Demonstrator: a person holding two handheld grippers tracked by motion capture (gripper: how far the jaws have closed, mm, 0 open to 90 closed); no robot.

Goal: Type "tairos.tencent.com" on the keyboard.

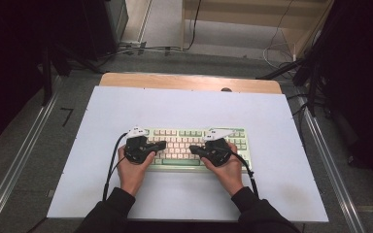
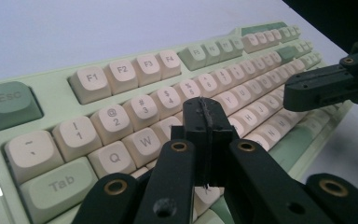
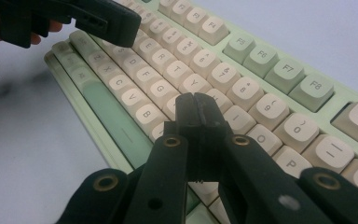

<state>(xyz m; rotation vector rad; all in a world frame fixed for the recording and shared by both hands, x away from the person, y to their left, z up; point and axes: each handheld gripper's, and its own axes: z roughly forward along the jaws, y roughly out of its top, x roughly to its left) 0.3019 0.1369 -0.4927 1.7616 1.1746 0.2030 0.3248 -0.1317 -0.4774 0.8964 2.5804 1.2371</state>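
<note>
Now both the left gripper (image 1: 161, 144) and right gripper (image 1: 193, 148), jaws closed and empty, hover over the keyboard (image 1: 184, 136).
</note>
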